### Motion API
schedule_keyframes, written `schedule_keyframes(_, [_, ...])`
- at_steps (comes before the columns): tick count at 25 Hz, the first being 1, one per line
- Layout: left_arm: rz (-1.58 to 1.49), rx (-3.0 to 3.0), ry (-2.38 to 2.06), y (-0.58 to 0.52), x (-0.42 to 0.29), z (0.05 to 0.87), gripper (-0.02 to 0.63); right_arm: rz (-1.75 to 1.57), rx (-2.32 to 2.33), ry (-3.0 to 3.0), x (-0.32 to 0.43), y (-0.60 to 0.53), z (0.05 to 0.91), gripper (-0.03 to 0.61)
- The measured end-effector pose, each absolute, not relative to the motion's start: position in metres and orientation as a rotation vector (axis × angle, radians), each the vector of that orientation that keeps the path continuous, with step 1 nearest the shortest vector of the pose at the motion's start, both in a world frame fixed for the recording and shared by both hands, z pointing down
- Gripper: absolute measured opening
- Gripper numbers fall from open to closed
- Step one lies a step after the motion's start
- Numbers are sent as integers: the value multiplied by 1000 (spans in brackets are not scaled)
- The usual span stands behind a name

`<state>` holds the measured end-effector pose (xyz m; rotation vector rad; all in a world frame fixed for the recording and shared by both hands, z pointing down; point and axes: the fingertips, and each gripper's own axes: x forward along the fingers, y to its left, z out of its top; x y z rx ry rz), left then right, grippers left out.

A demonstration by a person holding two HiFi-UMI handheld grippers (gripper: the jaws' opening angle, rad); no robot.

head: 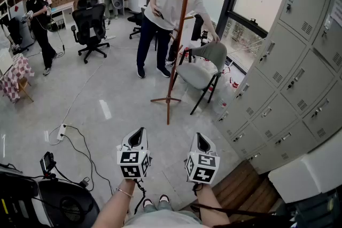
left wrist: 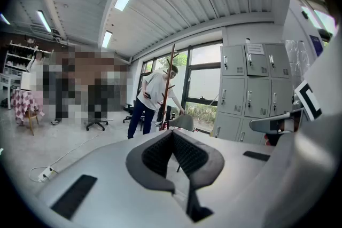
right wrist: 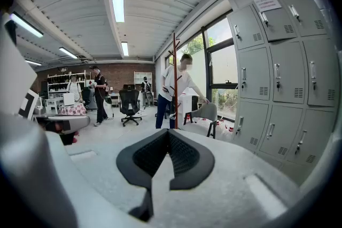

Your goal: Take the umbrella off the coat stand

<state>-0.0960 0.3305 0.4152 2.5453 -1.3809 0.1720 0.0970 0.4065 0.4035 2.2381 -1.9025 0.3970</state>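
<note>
Grey metal locker bank (head: 299, 61) lined right wall. Tall red-brown wooden coat stand (head: 179, 34) stood upright on pale floor (head: 117, 99), well ahead of both grippers. Person in white shirt (head: 166, 0) leaned beside pole; grey padded chair (head: 206, 64) stood just right of base. Position of umbrella not determinable at that range. Held low, side by side: left gripper (head: 139, 133) and right gripper (head: 202, 140), jaws closed together, nothing between.

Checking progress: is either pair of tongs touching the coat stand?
No, the left tongs and right tongs are well short of the coat stand, with floor between.
</note>
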Motion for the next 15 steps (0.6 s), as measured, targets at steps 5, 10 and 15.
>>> schedule_keyframes(5, [176,2546,-1378,328,-98,417,5,402,2235,-1894,94,405,405,6])
schedule_keyframes(10, [179,2544,-1377,324,-106,418,5,404,2232,-1889,86,402,405,5])
schedule_keyframes(15, [177,2536,-1382,320,-118,418,5,406,2224,-1910,73,397,405,6])
